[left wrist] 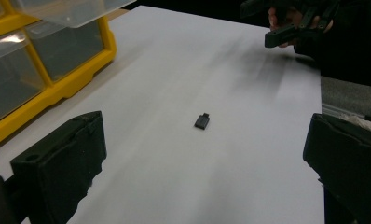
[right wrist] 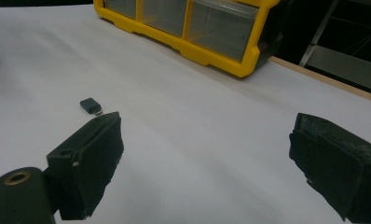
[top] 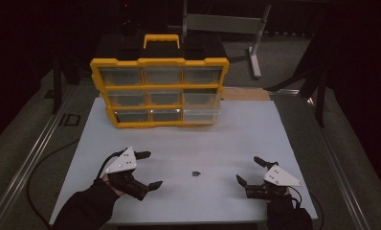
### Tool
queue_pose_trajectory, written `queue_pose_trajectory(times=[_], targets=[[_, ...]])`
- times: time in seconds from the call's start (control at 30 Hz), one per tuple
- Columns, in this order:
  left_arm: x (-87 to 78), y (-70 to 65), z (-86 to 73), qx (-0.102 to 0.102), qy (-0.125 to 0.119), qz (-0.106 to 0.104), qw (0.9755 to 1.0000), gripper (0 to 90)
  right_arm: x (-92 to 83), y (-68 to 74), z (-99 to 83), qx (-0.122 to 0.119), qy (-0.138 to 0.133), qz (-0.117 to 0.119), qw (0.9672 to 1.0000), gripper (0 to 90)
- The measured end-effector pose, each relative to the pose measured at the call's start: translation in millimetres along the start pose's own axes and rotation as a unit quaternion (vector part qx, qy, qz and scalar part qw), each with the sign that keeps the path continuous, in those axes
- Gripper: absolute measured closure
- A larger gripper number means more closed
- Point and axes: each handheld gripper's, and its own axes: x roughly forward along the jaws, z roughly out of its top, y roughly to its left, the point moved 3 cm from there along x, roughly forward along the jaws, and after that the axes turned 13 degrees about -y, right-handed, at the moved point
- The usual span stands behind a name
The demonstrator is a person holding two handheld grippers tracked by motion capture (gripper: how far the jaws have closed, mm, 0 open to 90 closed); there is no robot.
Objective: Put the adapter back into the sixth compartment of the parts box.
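Now both claws, left claw [top: 148,169] and right claw [top: 248,171], gape wide, empty, flanking the small black dongle [top: 196,174] on the table [top: 255,139]

Yellow cabinet [top: 160,62] showing clear drawers [top: 163,75]; small black dongle [top: 196,174] lying on white table [top: 255,134]; jaws showing black.

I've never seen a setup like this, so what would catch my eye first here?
Probably the yellow drawer cabinet at the far side of the white table, with clear drawers in three rows. Next, the two open black tongs, left and right, near the front edge. Between them lies a tiny dark dongle, alone on the table.
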Motion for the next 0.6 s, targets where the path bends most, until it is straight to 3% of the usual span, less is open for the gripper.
queue_pose_trajectory(times=[0.4, 0.6], targets=[[31.9, -2.7, 1.5, -0.001, 0.011, -0.026, 0.9996, 0.0, 0.5, 0.1, -0.7, 0.001, 0.002, 0.004, 1.0, 9.6], [46.2, -5.1, 2.9, 0.007, 0.017, -0.04, 0.999, 0.0, -0.2, 0.5, 0.0, 0.003, -0.001, 0.004, 1.0, 9.6]])
